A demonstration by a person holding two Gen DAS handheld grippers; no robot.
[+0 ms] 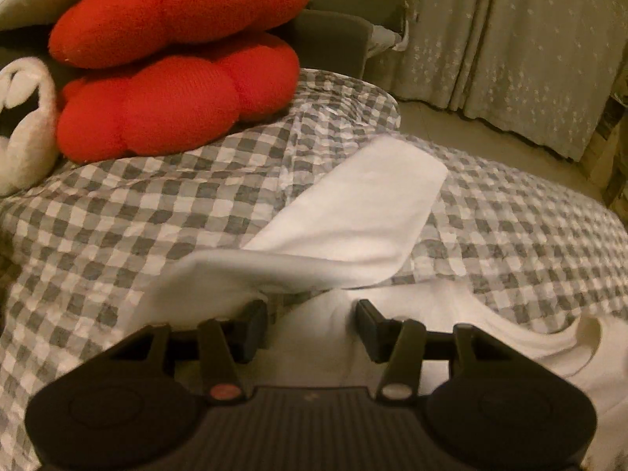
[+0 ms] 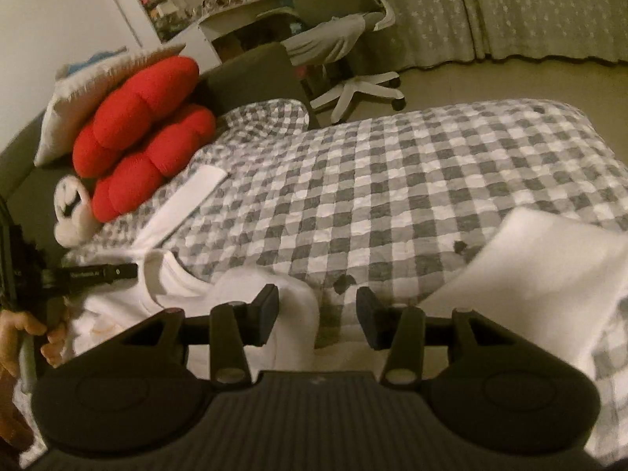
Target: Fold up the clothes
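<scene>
**Item: white garment** (image 1: 353, 204), probably a T-shirt, lying on the gingham bedspread (image 1: 117, 212) at the bed's near edge. Neckline visible beside the left tongs in the right wrist view. One sleeve stretches out toward the red cushions (image 1: 172, 70). A fold of cloth is raised just beyond the left tongs. A second white flap (image 2: 541, 274) lies near right, blurred.

**Left tongs** (image 1: 310, 325): jaws apart. The raised fold brushes the left finger, but nothing is clamped; bare cloth shows in the gap.

**Right tongs** (image 2: 318, 318): jaws apart, empty. Bedspread shows between them, with a white fold just beside the left finger.

**Surroundings:** plush toy (image 2: 70, 212) and pale pillow at far left, office chair (image 2: 353, 39) and curtains beyond the bed. The person's hand (image 2: 35, 333) grips the left handle.

**Step in hand (judgement):** an early fold, with both tongs between grips and the sleeve not yet brought in.

**Handling notes:**
- Take the sleeve edge or shoulder seam, not loose mid-cloth.
- Pinch one layer only.
- Lift little and carry the edge flat across the body.
- Keep both sides level so the crease runs straight.
- The thin fabric is likely to sag and bunch if dragged.
</scene>
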